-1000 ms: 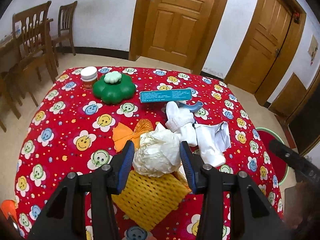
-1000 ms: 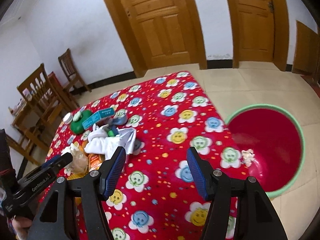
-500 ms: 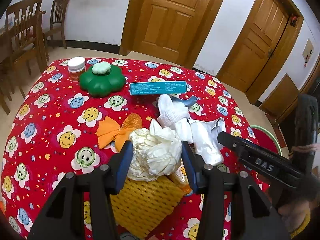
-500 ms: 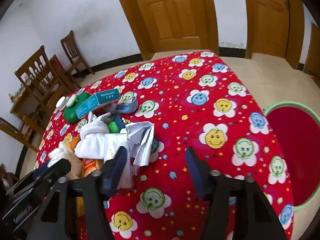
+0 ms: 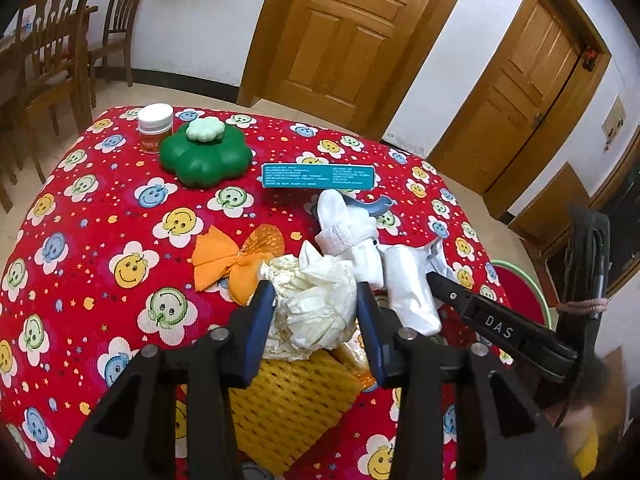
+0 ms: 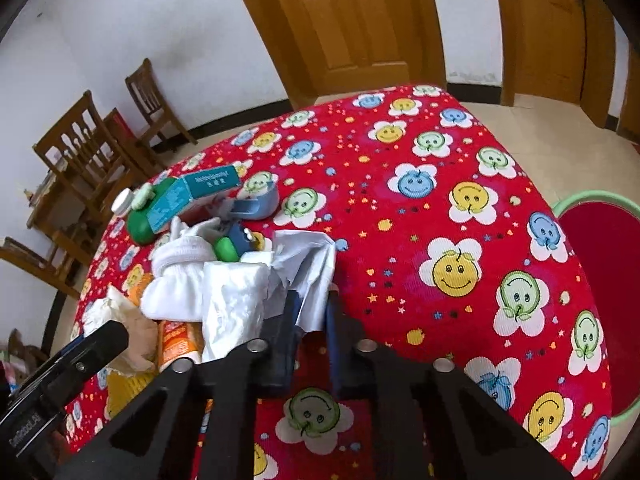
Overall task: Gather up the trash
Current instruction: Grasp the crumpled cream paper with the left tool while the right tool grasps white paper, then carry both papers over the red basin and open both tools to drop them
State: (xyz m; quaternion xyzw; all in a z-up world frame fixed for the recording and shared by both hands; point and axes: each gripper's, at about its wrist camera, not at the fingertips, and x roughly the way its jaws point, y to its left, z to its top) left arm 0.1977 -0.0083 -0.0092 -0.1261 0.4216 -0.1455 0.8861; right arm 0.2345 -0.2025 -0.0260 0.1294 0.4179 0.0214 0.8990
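The left gripper [image 5: 316, 312] clamps a crumpled cream paper wad [image 5: 316, 308]. The right gripper [image 6: 310, 320] pinches a corner of a torn white wrapper [image 6: 312, 276]. Both pieces sit in a litter pile on a table [image 6: 440, 208] covered in red cloth with smiling flowers. Beyond it stand wooden doors [image 5: 348, 28], white walls and chairs [image 5: 52, 48]. A red bin [image 6: 600, 280] sits on the floor beside the table.

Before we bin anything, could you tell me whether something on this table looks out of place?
Yes: white socks lie in the trash heap, between crumpled paper in the left gripper and a torn wrapper pinched by the right gripper. Socks hardly look like trash.
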